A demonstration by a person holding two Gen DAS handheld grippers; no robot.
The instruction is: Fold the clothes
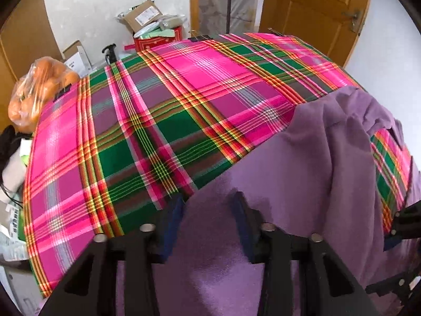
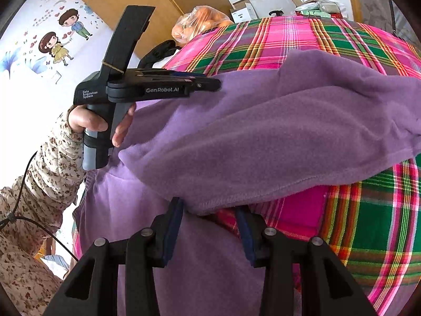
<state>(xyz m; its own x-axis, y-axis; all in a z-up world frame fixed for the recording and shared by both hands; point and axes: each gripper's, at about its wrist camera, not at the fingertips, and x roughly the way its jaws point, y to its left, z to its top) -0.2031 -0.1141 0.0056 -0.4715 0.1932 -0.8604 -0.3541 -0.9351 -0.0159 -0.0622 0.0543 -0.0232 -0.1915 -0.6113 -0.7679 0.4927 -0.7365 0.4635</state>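
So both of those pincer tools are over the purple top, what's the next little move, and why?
Probably close the right gripper on the hem of the purple top. Its fingers stand open with the folded edge between them, nothing pinched yet. The left gripper also stands open over the fabric, so no fold can be carried across the plaid cloth until something is held.

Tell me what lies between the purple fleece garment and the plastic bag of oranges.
Only bare pink-and-green plaid tablecloth, seen in the left wrist view, separates the purple fleece garment from the bag of oranges.
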